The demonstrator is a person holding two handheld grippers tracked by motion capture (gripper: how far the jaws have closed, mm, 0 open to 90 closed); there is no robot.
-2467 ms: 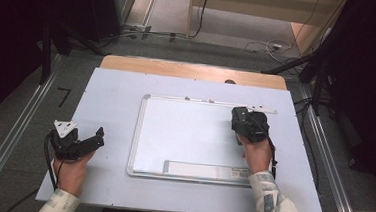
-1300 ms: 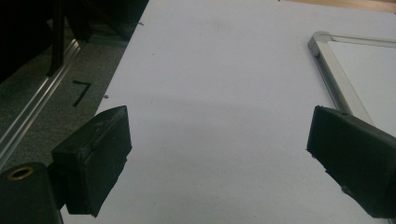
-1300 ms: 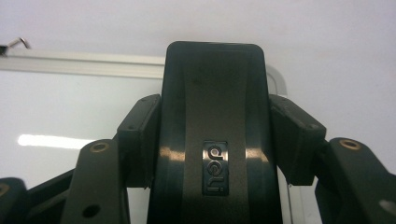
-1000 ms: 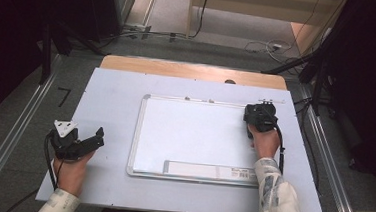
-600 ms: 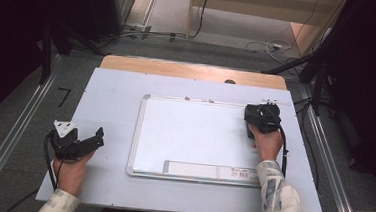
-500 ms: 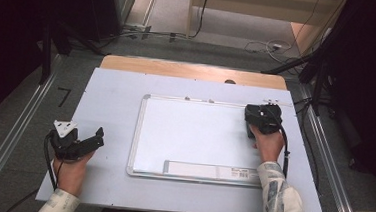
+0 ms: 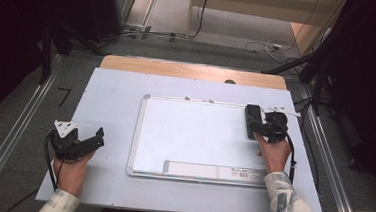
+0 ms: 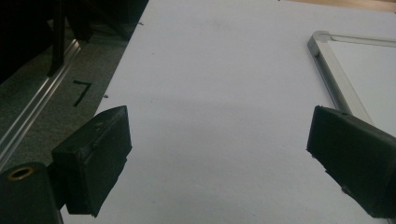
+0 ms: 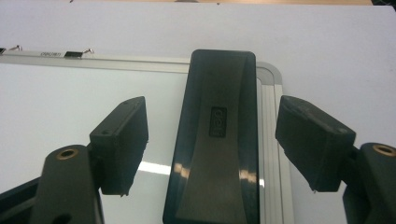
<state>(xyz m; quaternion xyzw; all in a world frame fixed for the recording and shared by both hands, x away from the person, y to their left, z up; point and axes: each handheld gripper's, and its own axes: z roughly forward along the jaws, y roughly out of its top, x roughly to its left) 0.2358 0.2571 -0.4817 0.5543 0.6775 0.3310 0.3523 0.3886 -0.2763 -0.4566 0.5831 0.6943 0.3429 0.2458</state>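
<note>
A white whiteboard with a silver frame lies flat on the pale table sheet. A black eraser rests on its upper right corner, lengthwise along the frame. My right gripper sits just behind it. In the right gripper view the eraser lies between the jaws of the right gripper, which have just been opening, and a gap shows on both sides. My left gripper rests at the table's left, open with nothing in it. In the left gripper view the left gripper faces bare sheet beside the board's corner.
A grey label strip runs along the board's near edge. A wooden table edge shows at the back. Metal rails flank the table on the floor, with a black "7" mark at left and cables behind.
My right gripper carried the eraser rightward to the board's upper right corner, then its jaws came apart and let it go. The left gripper has not moved.
</note>
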